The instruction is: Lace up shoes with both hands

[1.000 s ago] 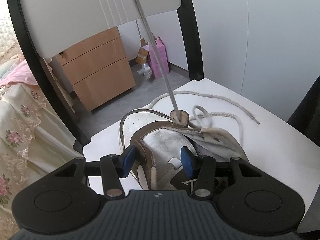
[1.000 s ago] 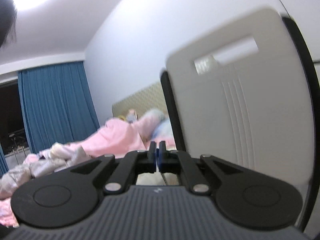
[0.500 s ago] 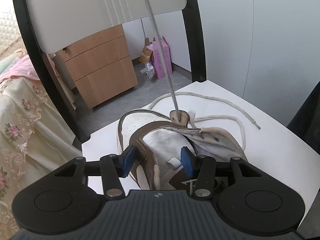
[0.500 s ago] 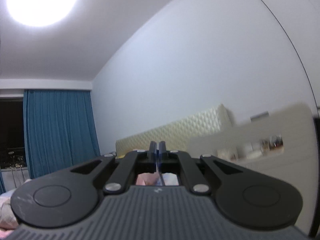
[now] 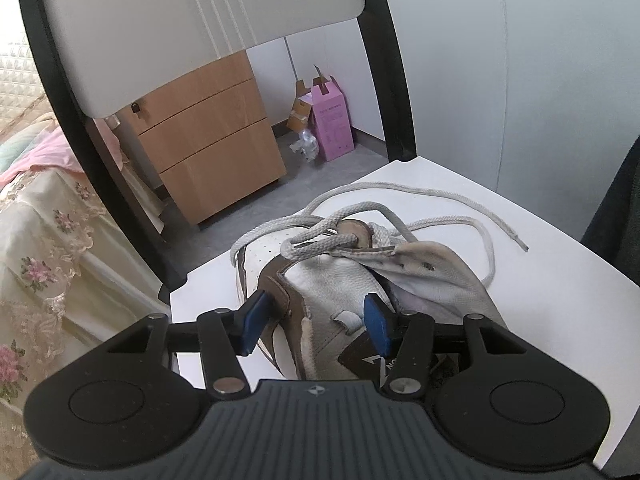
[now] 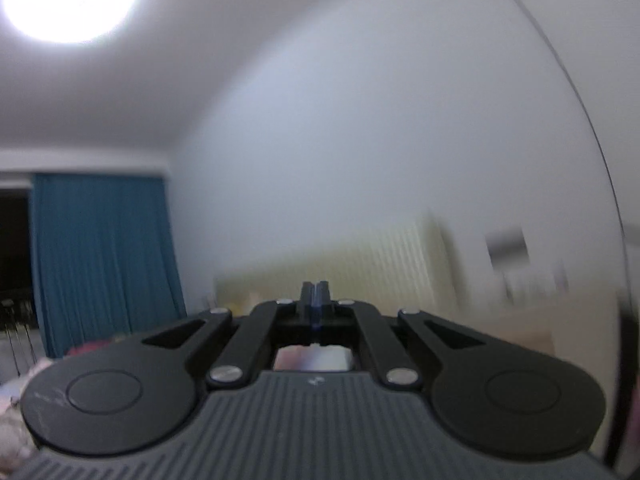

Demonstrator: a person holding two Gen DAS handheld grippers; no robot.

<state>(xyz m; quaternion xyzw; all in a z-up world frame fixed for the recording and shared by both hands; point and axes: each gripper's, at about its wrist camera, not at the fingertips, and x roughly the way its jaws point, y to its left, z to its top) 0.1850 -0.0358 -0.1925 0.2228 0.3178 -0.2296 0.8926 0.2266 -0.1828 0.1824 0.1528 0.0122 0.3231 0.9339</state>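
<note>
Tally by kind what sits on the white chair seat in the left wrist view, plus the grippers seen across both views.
Shoe: 1
Shoelace: 1, lying slack over the shoe and the chair seat
Left gripper: 1, jaws around the shoe's rear
Right gripper: 1, jaws together
Total: 4

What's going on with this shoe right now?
The left gripper is clamped across the rear of the white and brown shoe, steadying it on the white chair seat. The lace lies slack, looped over the front of the shoe, with one tip resting on the seat. The right gripper is shut and aimed at the wall, away from the shoe, with no lace visible in it.
</note>
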